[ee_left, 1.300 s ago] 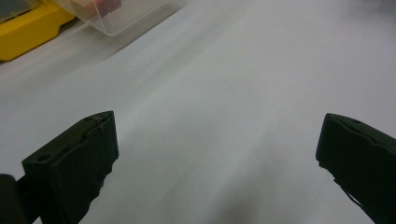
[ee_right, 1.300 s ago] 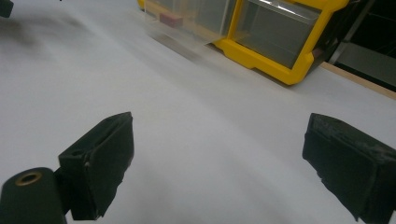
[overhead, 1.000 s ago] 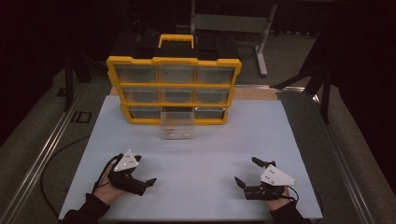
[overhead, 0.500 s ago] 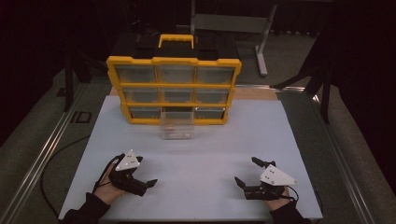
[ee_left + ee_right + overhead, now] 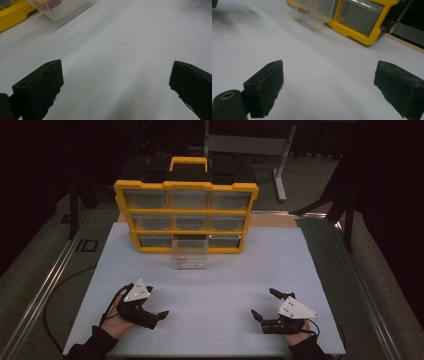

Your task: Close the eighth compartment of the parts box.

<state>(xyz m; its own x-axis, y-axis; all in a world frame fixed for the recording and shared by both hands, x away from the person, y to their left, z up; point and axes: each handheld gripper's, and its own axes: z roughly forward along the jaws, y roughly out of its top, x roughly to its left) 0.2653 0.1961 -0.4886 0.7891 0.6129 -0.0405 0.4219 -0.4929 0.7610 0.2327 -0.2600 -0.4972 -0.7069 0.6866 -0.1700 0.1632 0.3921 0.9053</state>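
A clear plastic drawer [image 5: 189,254], pulled out of the bottom row of a yellow plastic organizer cabinet with a yellow carry handle and clear drawer fronts [image 5: 186,215], is sitting in the middle of the high view, its front end resting on the white tabletop [image 5: 220,285] and something small and reddish lying inside it. In the left gripper view the same drawer [image 5: 58,7] is showing at the upper left of the frame; in the right gripper view it [image 5: 312,11] is lying along the top edge, just left of the cabinet's yellow corner [image 5: 359,21]. The left gripper [image 5: 161,314] is hovering or resting low at the lower left of the high view, held in a hand with a dark sleeve, its grey three-cornered plate facing up and its black jaws standing wide apart with nothing between them. The right gripper [image 5: 265,303] is sitting at the lower right, likewise spread wide and grasping nothing. Both grippers are lying well apart from the drawer, with bare white table between. A dark floor and grey metal table legs are showing beyond the table at the top of the frame.
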